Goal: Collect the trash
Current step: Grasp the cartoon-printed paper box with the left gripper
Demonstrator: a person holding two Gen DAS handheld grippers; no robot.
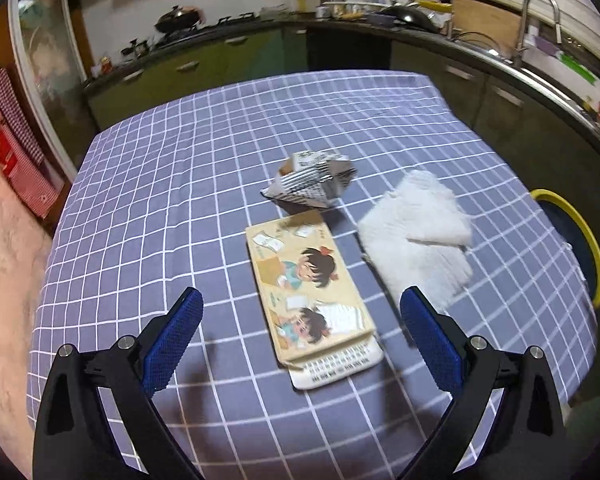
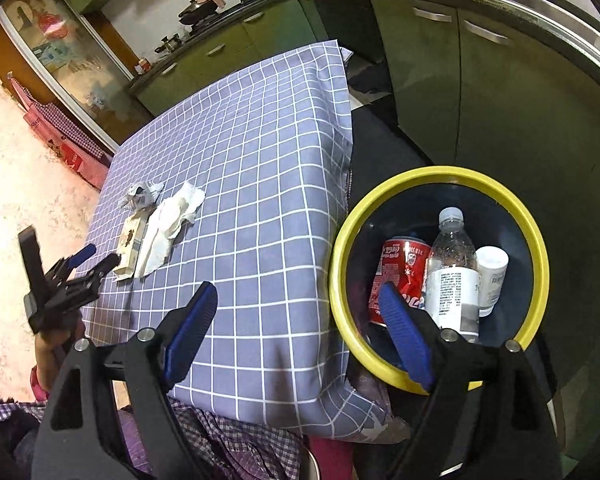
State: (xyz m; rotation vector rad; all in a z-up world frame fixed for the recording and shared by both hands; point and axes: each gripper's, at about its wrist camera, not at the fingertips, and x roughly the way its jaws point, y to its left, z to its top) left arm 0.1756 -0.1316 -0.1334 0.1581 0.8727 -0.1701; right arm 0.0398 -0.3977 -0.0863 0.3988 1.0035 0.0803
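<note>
On the checked tablecloth [image 1: 160, 200] lie a crumpled newspaper wad [image 1: 312, 182], a white tissue [image 1: 418, 232] and a flattened cartoon carton [image 1: 312, 296]. My left gripper [image 1: 300, 294] hovers open just above the carton's near half, touching nothing. In the right wrist view the same left gripper [image 2: 100, 255] sits at the carton [image 2: 130, 244], beside the tissue [image 2: 168, 224]. My right gripper [image 2: 299, 287] is open and empty, one finger over the table corner and the other over the yellow-rimmed bin [image 2: 440, 172]. The bin holds a red can [image 2: 400, 268], a clear bottle [image 2: 452, 272] and a small white bottle [image 2: 492, 276].
The bin [image 1: 580, 232] stands on the floor off the table's right edge. Green kitchen cabinets [image 2: 500, 100] and a counter with a sink run behind and to the right. A hand [image 2: 48, 344] holds the left gripper; checked clothing [image 2: 228, 440] shows below the table's near edge.
</note>
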